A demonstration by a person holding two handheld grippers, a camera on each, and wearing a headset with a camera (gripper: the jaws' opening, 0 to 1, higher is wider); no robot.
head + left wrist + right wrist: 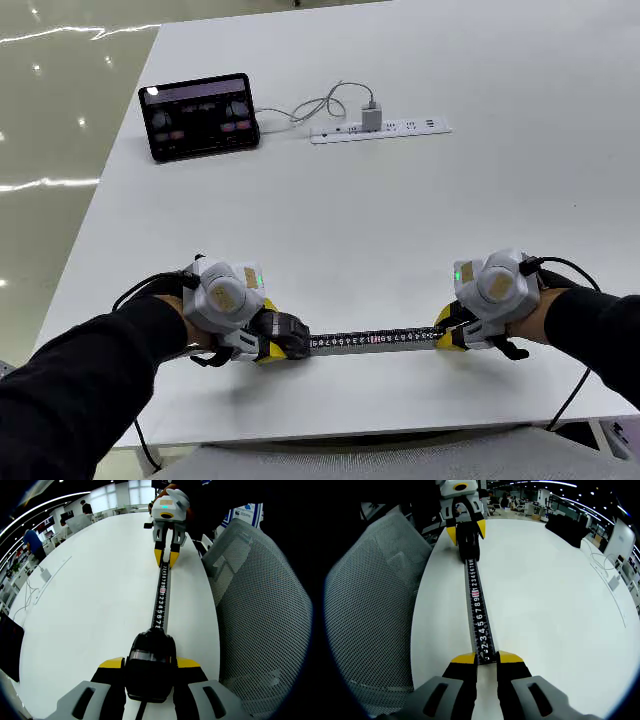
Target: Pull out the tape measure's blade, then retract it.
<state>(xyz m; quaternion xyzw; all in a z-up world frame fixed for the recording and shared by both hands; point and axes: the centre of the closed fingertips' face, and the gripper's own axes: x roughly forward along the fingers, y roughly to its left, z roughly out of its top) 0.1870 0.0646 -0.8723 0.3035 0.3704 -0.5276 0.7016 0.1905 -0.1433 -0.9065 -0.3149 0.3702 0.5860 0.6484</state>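
Observation:
A black tape measure case [281,334] lies near the front edge of the white table [400,200], with my left gripper [262,345] shut on it. In the left gripper view the case [151,665] sits between the yellow-tipped jaws. The blade [375,340] runs out flat to the right, dark with white numbers. My right gripper [447,337] is shut on the blade's end. The right gripper view has the blade [477,615] stretching from its tip [485,656] between the jaws to the far case [468,542]. The other gripper [166,558] pinches the blade [161,597] at the far end.
A tablet [199,116] with a lit screen stands at the back left. A white power strip [381,128] with a charger and cable lies behind the middle. A grey mesh chair [265,625] is close to the table's front edge.

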